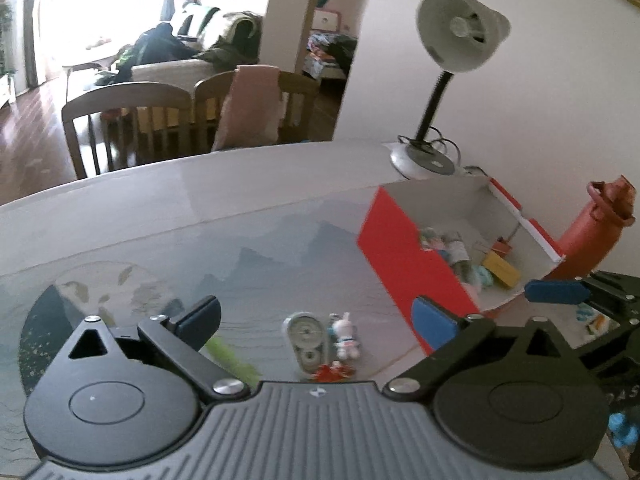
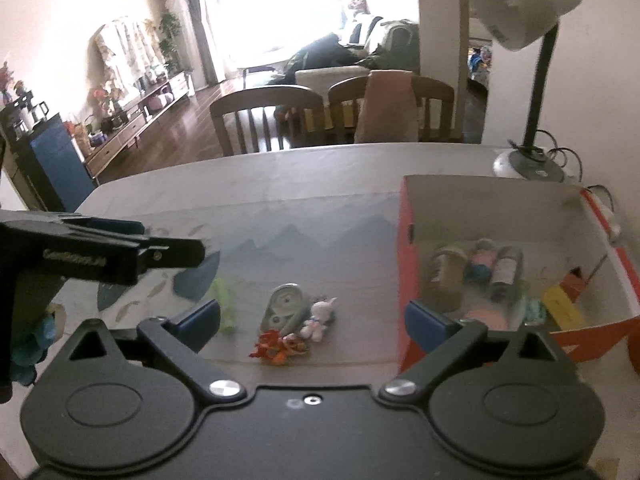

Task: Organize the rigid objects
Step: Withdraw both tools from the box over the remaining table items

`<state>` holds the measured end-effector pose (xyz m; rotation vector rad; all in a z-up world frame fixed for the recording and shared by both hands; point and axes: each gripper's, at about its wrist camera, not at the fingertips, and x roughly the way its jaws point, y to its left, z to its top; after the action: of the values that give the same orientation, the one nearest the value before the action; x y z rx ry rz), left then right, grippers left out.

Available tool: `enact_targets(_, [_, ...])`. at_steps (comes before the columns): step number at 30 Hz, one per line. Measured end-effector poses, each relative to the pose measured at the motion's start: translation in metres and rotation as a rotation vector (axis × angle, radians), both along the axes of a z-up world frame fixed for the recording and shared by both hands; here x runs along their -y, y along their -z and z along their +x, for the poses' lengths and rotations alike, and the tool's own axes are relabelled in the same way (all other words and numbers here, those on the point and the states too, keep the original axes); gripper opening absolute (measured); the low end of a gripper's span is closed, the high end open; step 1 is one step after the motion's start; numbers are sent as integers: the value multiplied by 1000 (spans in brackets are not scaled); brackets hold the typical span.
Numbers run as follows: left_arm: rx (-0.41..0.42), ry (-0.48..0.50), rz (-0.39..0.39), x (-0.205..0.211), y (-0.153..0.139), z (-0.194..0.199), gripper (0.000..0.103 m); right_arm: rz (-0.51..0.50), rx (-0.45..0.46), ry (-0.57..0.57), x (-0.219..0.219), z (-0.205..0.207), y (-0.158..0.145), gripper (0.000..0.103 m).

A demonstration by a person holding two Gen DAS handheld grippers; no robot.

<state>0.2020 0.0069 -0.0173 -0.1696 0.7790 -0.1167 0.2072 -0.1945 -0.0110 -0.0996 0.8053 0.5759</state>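
Left wrist view, left gripper [image 1: 318, 314]: jaws spread wide, nothing between the blue pads, held above the table.
Green item [image 1: 230, 354]: blurred, lying on the table [image 1: 240, 208] just inside the left finger; what it is cannot be told.
Grey tape dispenser [image 1: 306, 340]: flat on the patterned mat, between the open fingers.
White rabbit figure [image 1: 346, 338]: lying just right of the dispenser, touching or nearly so.
Red-orange toy [image 1: 332, 372]: at the near end of the dispenser, partly cut off by the gripper body.
Red box [image 1: 396, 248]: open-topped, white inside, right of the loose items; small objects lie on its floor, among them a yellow block [image 1: 502, 270].
Desk lamp [image 1: 452, 40]: stands behind the box near the wall.
Red bottle [image 1: 592, 232]: upright beyond the box's far side.
Right gripper [image 2: 312, 322]: jaws wide apart and holding nothing, over the same three items; its right finger sits in front of the box's near corner.
Right wrist view, left edge: the other gripper's arm reaches in from the left, above the mat.
Box contents, right wrist view: a brown jar-like item [image 2: 446, 276], a small figure and a dark bottle lie side by side, blurred.
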Motion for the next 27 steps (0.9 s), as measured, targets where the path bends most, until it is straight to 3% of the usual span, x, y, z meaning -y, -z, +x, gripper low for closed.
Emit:
enact_targets(11, [-75,-128,5,-41,53,12,102,-72,-21,-79,-36,-12,38,99])
enact_targets(27, [-171,-173,3,-48,118,26,102,-131,-82,-145,-66,2,92,91])
